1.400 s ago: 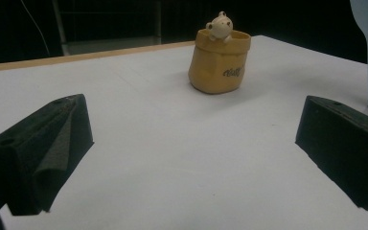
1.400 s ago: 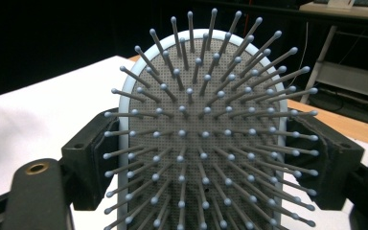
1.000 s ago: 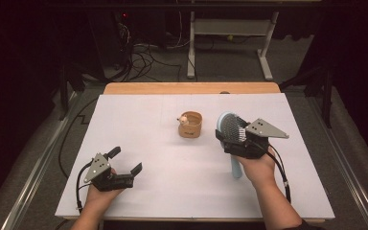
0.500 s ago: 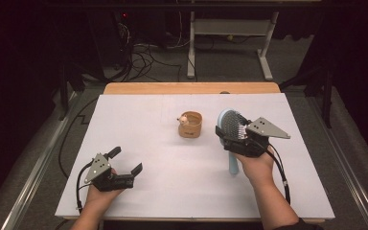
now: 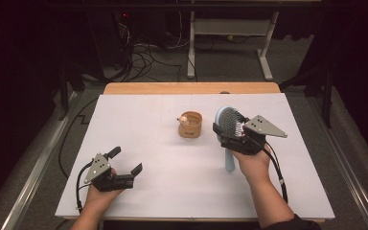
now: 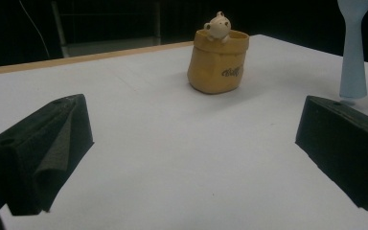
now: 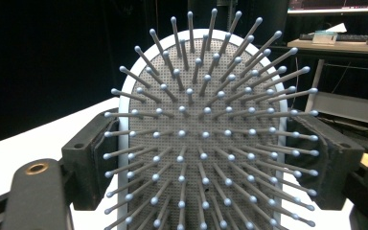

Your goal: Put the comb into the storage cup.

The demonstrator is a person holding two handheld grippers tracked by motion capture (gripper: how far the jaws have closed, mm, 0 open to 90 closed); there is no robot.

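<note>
A pale blue hairbrush stands upright with its handle end on the white table, right of centre. My right gripper is shut on the brush head, one jaw at each side edge, and the bristles face its camera. A small yellow pot with a little bear figure on its rim sits at mid-table, just left of the brush. My left gripper rests at the front left, open with nothing between its jaws. The brush handle shows in the left gripper view at the far right.
A wooden strip marks the table's far edge. Beyond it are white desk legs and cables on the floor. Metal rails run along both sides of the table. Bare white surface lies between the two hands.
</note>
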